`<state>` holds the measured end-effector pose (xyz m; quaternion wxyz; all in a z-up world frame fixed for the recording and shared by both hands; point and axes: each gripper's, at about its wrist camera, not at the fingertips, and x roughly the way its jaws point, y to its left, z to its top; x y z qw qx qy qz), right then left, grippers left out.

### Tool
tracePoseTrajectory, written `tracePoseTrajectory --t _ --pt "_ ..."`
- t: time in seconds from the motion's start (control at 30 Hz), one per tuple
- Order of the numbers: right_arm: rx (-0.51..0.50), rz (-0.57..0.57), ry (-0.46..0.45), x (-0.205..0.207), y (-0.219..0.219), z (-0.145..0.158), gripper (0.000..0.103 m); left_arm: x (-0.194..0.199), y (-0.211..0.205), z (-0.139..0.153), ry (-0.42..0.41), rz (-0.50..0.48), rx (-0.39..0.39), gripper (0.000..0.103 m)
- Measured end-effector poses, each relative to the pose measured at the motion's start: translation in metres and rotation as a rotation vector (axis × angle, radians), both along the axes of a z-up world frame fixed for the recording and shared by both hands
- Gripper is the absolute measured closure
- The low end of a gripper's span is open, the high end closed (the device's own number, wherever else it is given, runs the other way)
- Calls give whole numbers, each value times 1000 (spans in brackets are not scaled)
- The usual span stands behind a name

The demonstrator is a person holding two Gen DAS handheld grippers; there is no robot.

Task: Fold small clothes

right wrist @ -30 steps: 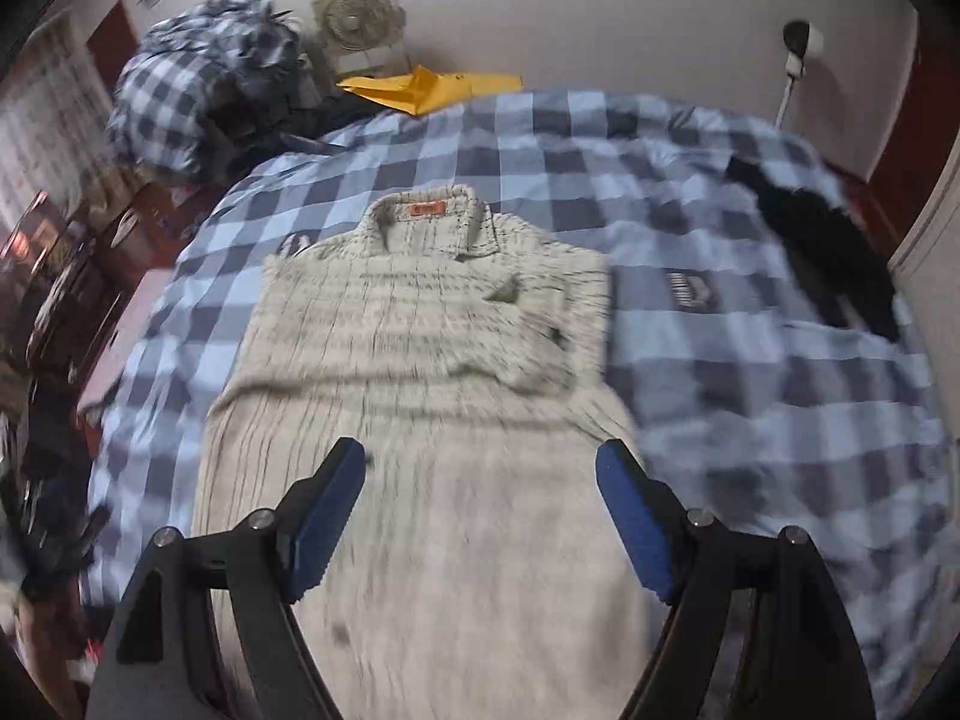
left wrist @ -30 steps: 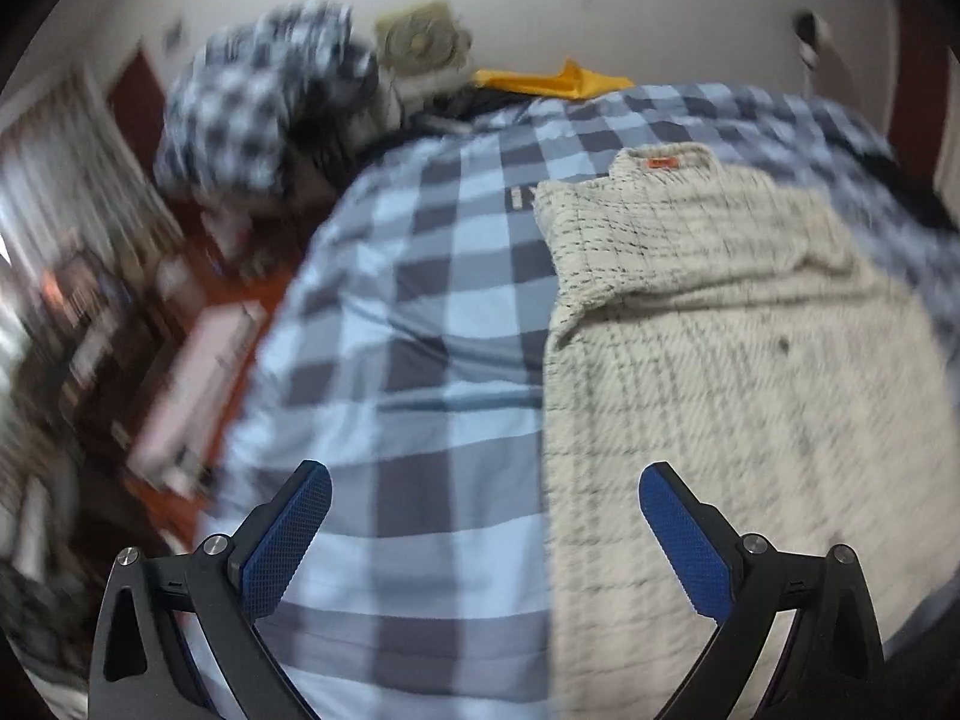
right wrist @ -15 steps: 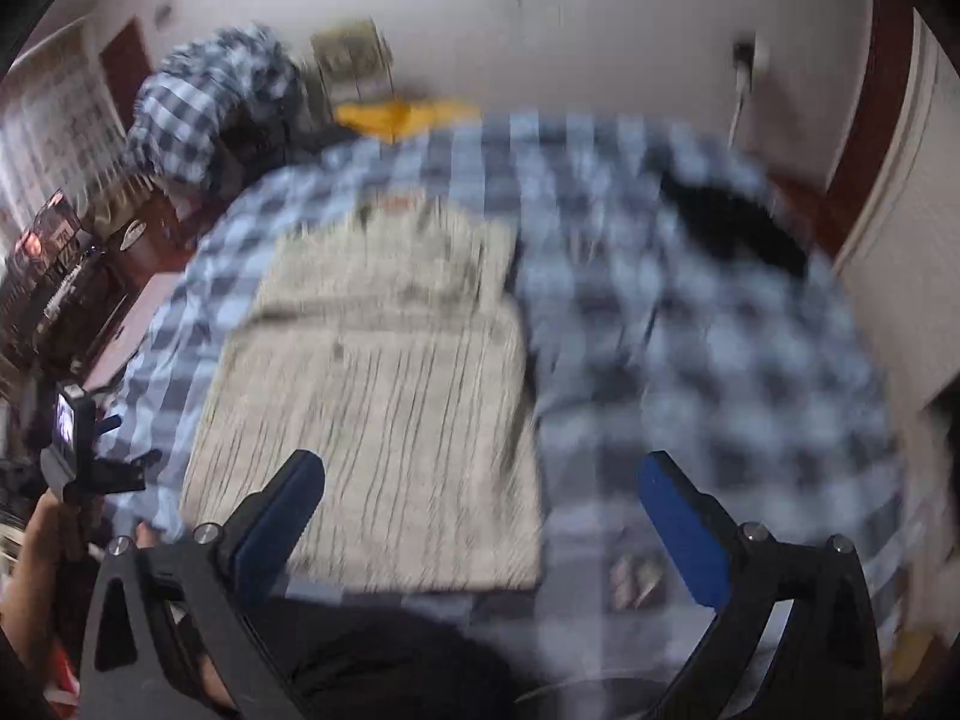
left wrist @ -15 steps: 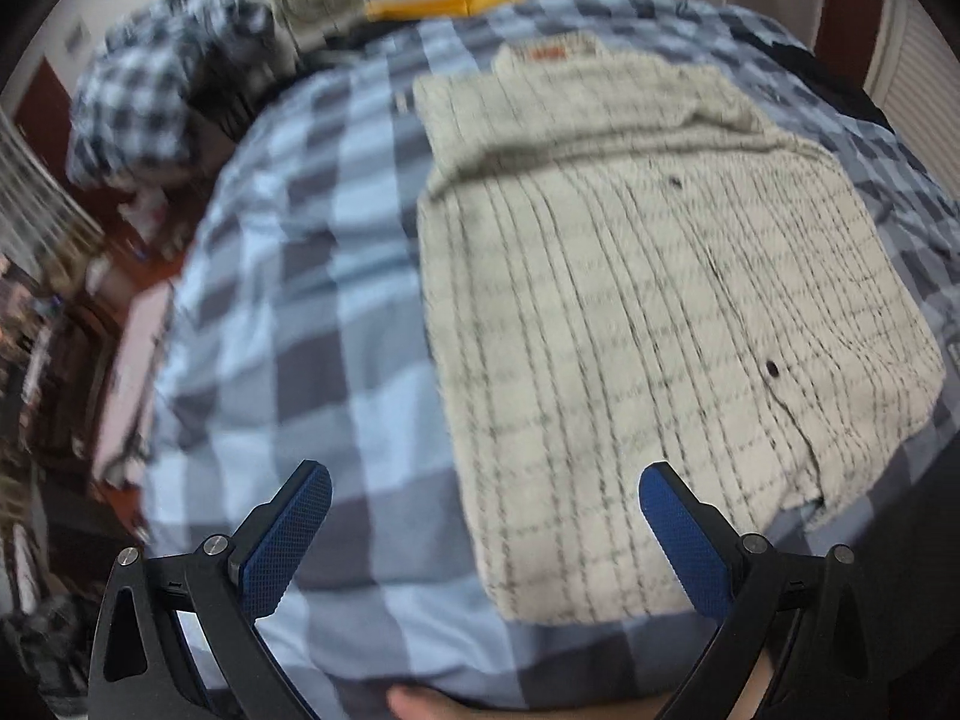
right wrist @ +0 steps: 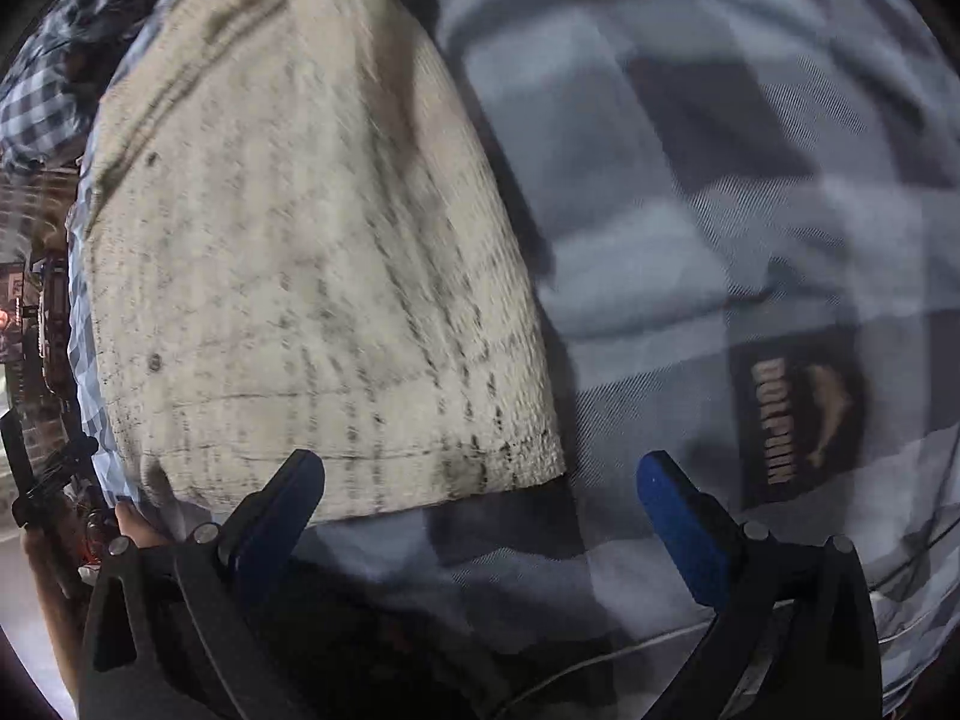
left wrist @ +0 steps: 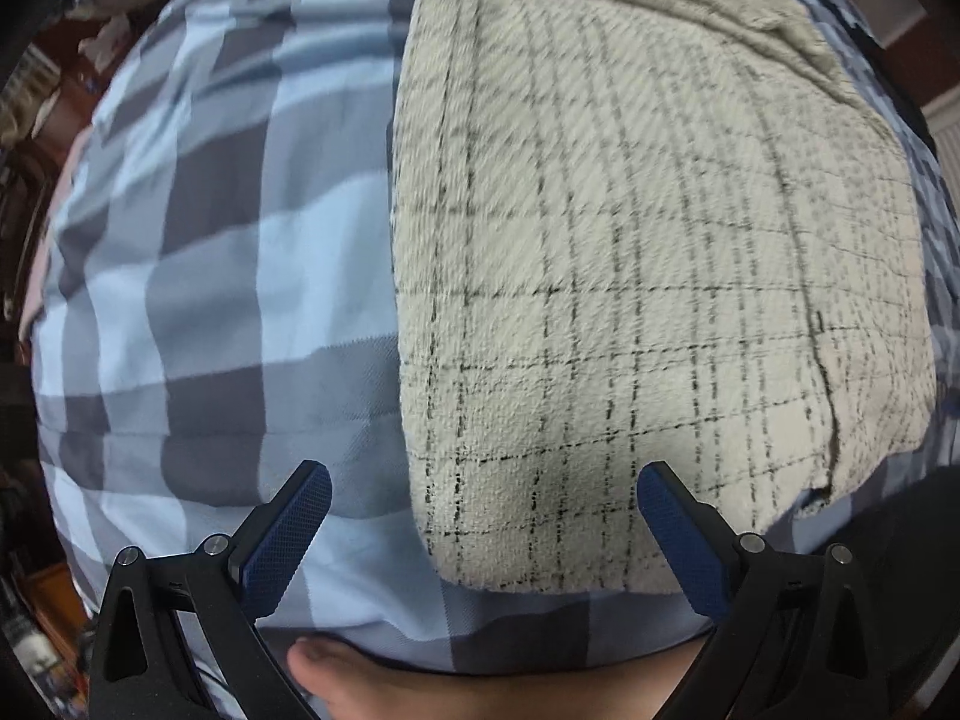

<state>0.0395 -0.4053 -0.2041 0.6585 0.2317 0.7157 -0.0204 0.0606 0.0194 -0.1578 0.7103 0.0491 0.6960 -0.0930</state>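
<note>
Shirt (left wrist: 630,240) flat on checked bedspread (left wrist: 198,276), sides folded in; left gripper (left wrist: 483,525) and right gripper (right wrist: 480,507), jaws wide and empty, above its near corners, likely next pinching the hem to fold it away.

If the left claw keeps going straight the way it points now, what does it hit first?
Most likely the near left corner of the cream checked shirt, with the left claw open astride its side edge; one finger would meet the plaid bedspread beside it. Depth is unclear.
</note>
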Motion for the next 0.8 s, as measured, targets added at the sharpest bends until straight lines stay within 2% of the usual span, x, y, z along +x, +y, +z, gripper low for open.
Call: tracePoseTrajectory --t 0.1,0.13,0.2,0.23,0.27,0.3,0.33,0.37,0.4,0.43,0.47,0.53,0.6,0.7,0.8 --pt "22 27 30 12 10 -23 1 2 4 -19 62 35 6 1" --pt "17 41 30 17 13 -26 2 2 3 -25 82 38 12 6" --pt "13 55 26 23 17 -31 4 1 3 -39 132 34 36 28" --pt "20 63 33 28 20 -35 10 1 3 -46 155 37 50 41" --pt "24 71 43 29 24 -38 17 -1 4 -52 172 45 56 41" --pt "20 86 61 34 28 -44 34 -1 4 -54 175 47 53 42" --pt "3 101 80 37 33 -51 52 -2 3 -54 172 39 49 46" --pt "-13 110 87 34 36 -56 58 -4 2 -53 173 31 35 55" --pt "-20 119 85 37 39 -59 69 -3 2 -52 173 28 23 61" --pt "-12 128 71 41 42 -60 84 -4 1 -48 166 24 21 72" --pt "-8 133 60 43 46 -60 89 -4 -4 -43 157 18 27 82" --pt "-17 146 29 46 55 -58 95 -7 -10 -35 146 13 17 89" --pt "24 142 -14 49 63 -53 96 -9 -8 -28 140 38 -22 93" --pt "78 113 -90 59 71 -35 96 -6 -2 -12 145 102 -118 95" --pt "119 96 -194 73 85 -6 96 -5 11 13 110 146 -226 96"
